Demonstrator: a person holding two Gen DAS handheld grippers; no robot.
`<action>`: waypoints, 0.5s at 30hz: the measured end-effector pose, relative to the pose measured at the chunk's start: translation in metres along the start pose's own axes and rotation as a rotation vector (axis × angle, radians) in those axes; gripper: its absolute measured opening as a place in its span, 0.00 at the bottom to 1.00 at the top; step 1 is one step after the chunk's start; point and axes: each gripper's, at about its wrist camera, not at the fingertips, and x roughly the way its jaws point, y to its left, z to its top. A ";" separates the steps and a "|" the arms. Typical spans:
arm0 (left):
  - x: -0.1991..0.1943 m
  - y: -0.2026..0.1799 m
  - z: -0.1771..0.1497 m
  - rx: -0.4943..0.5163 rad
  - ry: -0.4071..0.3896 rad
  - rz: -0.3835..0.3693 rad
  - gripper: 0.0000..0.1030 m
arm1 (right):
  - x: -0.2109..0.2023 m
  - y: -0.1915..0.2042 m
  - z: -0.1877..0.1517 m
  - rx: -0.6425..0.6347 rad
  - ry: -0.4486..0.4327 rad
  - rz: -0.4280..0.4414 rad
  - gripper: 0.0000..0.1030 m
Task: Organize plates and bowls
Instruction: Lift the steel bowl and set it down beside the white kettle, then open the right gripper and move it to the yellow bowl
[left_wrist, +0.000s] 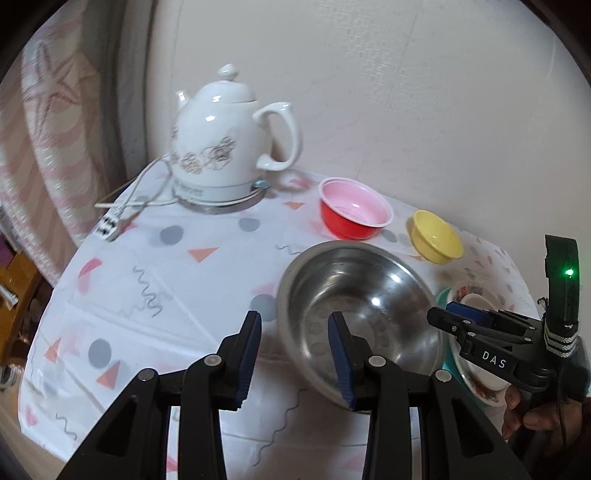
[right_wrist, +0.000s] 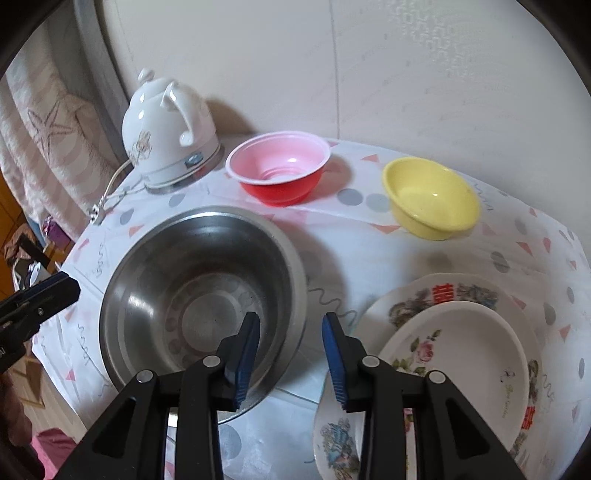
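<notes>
steel bowl (right_wrist: 203, 291) gleams, empty, upright.

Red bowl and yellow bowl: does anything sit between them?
Nothing does. In the right wrist view, only bare patterned tablecloth with grey dots separates the red bowl from the yellow bowl.

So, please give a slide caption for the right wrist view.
Open right tongs above round steel bowl, beside stacked floral plates.
</notes>
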 end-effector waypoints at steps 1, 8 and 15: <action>0.000 -0.003 0.001 0.009 0.000 -0.009 0.37 | -0.003 -0.002 0.000 0.009 -0.006 -0.004 0.34; 0.009 -0.023 0.008 0.055 0.020 -0.067 0.43 | -0.023 -0.023 -0.003 0.087 -0.050 -0.045 0.35; 0.014 -0.048 0.013 0.071 0.035 -0.095 0.50 | -0.040 -0.068 -0.014 0.226 -0.069 -0.098 0.39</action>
